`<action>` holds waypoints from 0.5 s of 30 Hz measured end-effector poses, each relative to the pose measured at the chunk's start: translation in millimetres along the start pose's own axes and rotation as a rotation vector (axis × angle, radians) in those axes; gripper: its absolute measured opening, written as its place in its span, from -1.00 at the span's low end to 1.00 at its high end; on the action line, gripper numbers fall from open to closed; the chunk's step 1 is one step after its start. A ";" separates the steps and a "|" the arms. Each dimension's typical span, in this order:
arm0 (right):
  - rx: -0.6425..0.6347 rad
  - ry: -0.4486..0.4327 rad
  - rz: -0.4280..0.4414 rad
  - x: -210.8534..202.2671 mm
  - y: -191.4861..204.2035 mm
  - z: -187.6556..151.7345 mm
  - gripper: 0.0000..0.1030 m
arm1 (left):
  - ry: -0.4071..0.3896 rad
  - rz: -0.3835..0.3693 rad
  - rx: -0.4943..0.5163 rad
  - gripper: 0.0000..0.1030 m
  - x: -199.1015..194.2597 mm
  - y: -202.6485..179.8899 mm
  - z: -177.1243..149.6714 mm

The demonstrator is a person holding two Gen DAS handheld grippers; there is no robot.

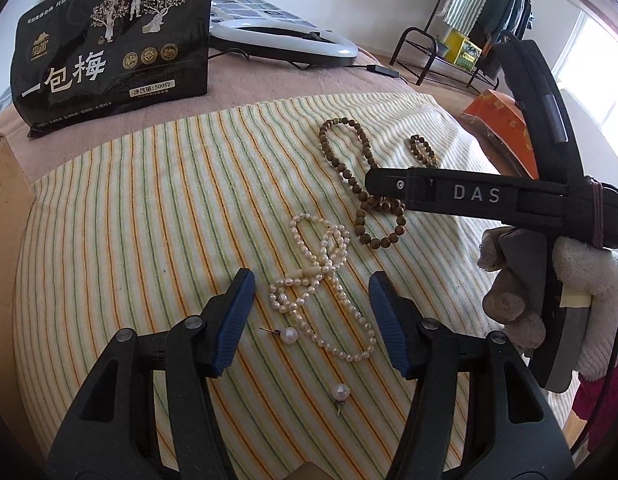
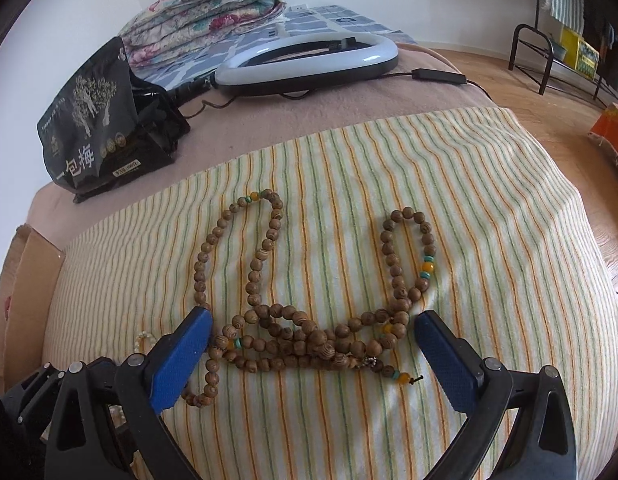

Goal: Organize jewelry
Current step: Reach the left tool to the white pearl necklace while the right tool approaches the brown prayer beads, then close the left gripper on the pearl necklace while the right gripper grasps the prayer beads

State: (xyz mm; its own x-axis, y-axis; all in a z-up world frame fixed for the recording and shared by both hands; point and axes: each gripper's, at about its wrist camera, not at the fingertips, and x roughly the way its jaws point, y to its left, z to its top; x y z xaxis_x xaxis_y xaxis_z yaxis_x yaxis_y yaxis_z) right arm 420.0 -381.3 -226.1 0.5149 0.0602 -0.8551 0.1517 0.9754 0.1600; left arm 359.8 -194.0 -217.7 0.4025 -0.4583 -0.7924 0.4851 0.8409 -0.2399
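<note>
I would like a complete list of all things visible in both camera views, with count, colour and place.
pearl necklace: 1, white, striped cloth, between left fingers
pearl earrings: 2, white, near the necklace
wooden bead strand: 1, brown, cloth, ahead of right gripper
striped cloth: 1, yellow-green, on the bed
snack bag: 1, black, behind cloth
ring light: 1, white, bed, behind
folded quilt: 1, floral, far back
cardboard box: 1, brown, left edge
clothes rack: 1, black, far right
left gripper: open
right gripper: open
</note>
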 end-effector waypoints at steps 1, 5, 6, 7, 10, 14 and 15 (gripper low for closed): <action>-0.017 0.006 -0.014 2.4 2.6 0.9 1.00 | -0.001 0.000 0.001 0.17 0.3 0.4 -0.3; -0.079 0.036 -0.043 9.3 8.7 6.2 1.00 | -0.003 0.003 0.000 0.14 1.8 0.1 0.3; -0.091 0.045 -0.044 9.9 9.3 7.5 1.00 | -0.004 0.005 0.001 0.14 2.3 -0.2 0.5; -0.099 0.053 -0.042 10.3 9.2 8.4 1.00 | -0.004 0.008 0.005 0.12 2.7 -0.6 0.7; -0.120 0.070 -0.034 11.7 11.6 9.0 1.00 | -0.003 0.020 0.017 0.08 5.5 -2.2 1.9; -0.118 0.081 0.022 5.7 9.6 3.3 1.00 | -0.003 0.020 0.025 0.08 6.1 -1.8 1.6; -0.133 0.084 0.020 5.7 10.3 2.2 0.99 | -0.005 0.023 0.028 0.06 6.0 -2.3 1.4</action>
State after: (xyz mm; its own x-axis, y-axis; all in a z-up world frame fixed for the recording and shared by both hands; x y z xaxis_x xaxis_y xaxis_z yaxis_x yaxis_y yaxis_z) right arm 426.3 -371.4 -228.3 0.4438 0.0921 -0.8914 0.0265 0.9929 0.1158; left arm 362.2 -199.1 -221.1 0.4172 -0.4404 -0.7950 0.4973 0.8428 -0.2059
